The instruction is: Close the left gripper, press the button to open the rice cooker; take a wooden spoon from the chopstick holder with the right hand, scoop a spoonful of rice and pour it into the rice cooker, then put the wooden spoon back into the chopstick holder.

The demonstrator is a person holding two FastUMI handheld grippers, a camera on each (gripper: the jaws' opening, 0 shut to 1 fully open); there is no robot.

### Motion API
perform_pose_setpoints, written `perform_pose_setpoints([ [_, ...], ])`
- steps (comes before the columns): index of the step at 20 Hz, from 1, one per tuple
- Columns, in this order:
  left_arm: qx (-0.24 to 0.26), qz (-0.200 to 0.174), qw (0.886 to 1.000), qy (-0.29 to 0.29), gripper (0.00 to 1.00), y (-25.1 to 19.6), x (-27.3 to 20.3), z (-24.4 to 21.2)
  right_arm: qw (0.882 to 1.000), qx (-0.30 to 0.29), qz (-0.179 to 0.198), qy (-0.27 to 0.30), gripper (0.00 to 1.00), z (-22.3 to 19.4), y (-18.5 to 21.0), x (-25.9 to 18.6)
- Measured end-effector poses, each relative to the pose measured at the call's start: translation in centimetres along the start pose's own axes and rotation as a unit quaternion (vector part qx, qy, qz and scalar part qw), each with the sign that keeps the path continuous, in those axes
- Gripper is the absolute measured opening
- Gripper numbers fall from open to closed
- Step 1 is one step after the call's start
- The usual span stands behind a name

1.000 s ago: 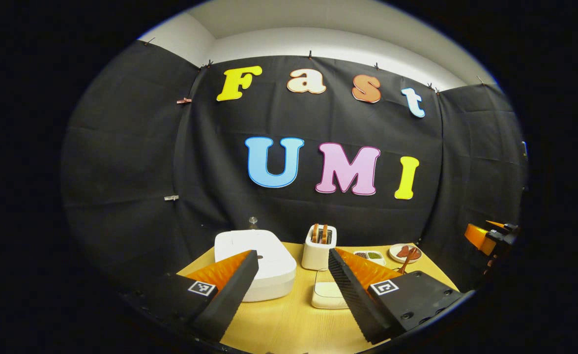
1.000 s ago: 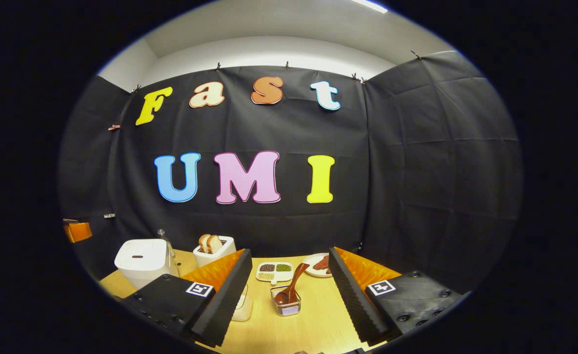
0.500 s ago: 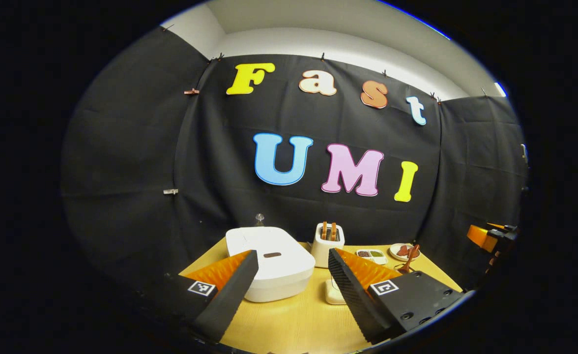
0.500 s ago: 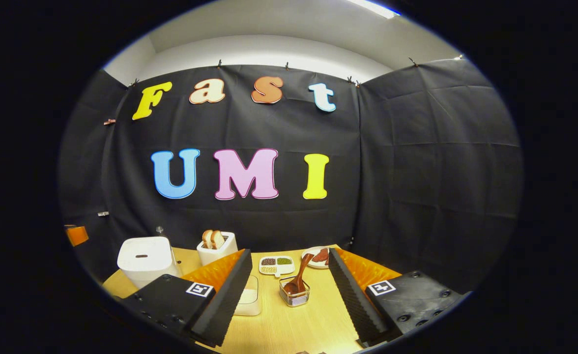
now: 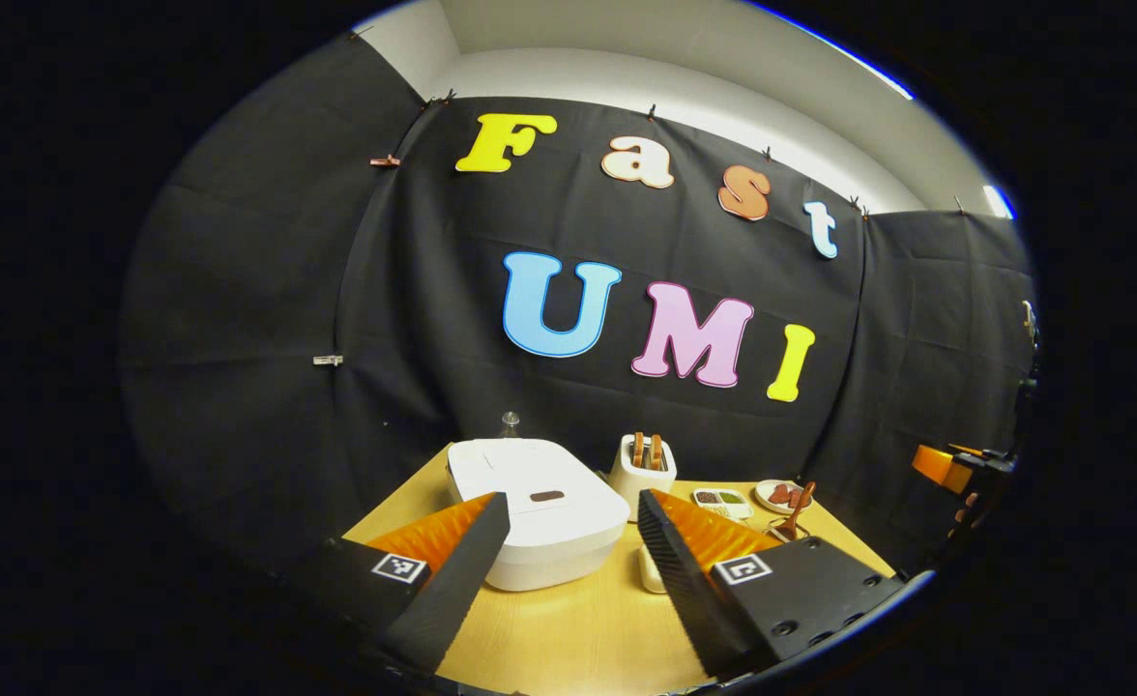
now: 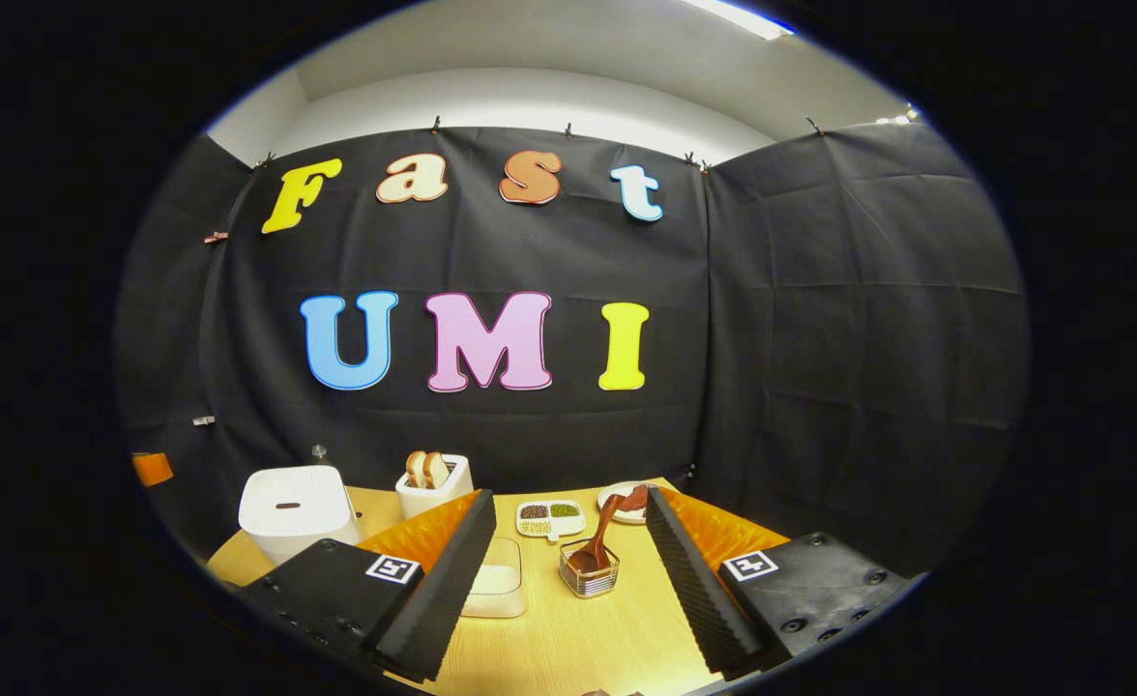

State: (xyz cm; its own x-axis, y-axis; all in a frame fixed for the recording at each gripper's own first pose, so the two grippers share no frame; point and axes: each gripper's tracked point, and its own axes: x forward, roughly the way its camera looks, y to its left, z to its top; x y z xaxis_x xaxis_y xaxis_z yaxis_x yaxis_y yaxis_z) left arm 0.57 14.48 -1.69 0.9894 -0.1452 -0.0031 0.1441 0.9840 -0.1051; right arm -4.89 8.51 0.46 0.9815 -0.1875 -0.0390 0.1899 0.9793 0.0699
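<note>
- Nearest to us in the left gripper view, the left gripper (image 5: 568, 570) is spread wide over the wooden table (image 5: 578, 628) with nothing between its fingers; since a second ago the view has swung so that the rice cooker (image 5: 539, 507) sits larger and more central, its near edge behind the left fingertip.
- In the right gripper view, the right gripper (image 6: 568, 570) is spread just as wide and grips nothing; it has eased closer to the chopstick holder (image 6: 590, 580), which lies on the table between the fingertips but apart from them.
- The wooden spoon (image 6: 602, 536) stands in that holder, bowl down, its long handle leaning up and to the right toward the far plate (image 6: 617, 498).
- A pale rice container (image 6: 499, 588) is just left of the holder, partly hidden by the left finger of the right gripper; in the left gripper view only a sliver of it shows.
- The rice cooker's lid is down, with the dark slot-like button (image 5: 547, 495) on top.
- Farther back we see a toaster (image 6: 433, 483) holding bread slices and a divided dish (image 6: 549, 517) of grains.
- At the far right rim of the left gripper view the other gripper is cut off and hard to make out.
</note>
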Motion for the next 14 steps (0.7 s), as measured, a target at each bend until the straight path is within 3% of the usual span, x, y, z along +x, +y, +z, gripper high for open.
perform_pose_setpoints([
  [4, -0.004, 0.003, 1.000, 0.022, 0.76, 0.2, 3.1, 0.4, 1.000, -0.005, 0.010, 0.004, 0.98, -0.7, -0.3, 1.6],
  [6, 0.009, 0.010, 0.999, 0.032, 0.51, 0.4, 5.3, 0.8, 1.000, -0.001, 0.018, 0.012, 0.98, -1.3, -0.4, 2.5],
  [9, 0.016, 0.017, 0.998, 0.052, 0.32, 0.1, 8.4, 0.5, 0.999, -0.002, 0.026, 0.019, 0.98, -1.9, -1.1, 4.6],
  [10, 0.014, 0.020, 0.998, 0.059, 0.21, 0.1, 9.6, 0.4, 0.999, -0.003, 0.027, 0.022, 0.98, -2.1, -1.4, 5.2],
  [12, 0.011, 0.026, 0.997, 0.072, 0.09, 0.1, 11.9, -0.1, 0.999, 0.000, 0.030, 0.029, 0.98, -2.7, -2.1, 6.6],
  [14, 0.010, 0.034, 0.995, 0.088, 0.08, 0.2, 14.0, -1.0, 0.999, 0.004, 0.030, 0.041, 0.98, -3.5, -2.7, 7.9],
])
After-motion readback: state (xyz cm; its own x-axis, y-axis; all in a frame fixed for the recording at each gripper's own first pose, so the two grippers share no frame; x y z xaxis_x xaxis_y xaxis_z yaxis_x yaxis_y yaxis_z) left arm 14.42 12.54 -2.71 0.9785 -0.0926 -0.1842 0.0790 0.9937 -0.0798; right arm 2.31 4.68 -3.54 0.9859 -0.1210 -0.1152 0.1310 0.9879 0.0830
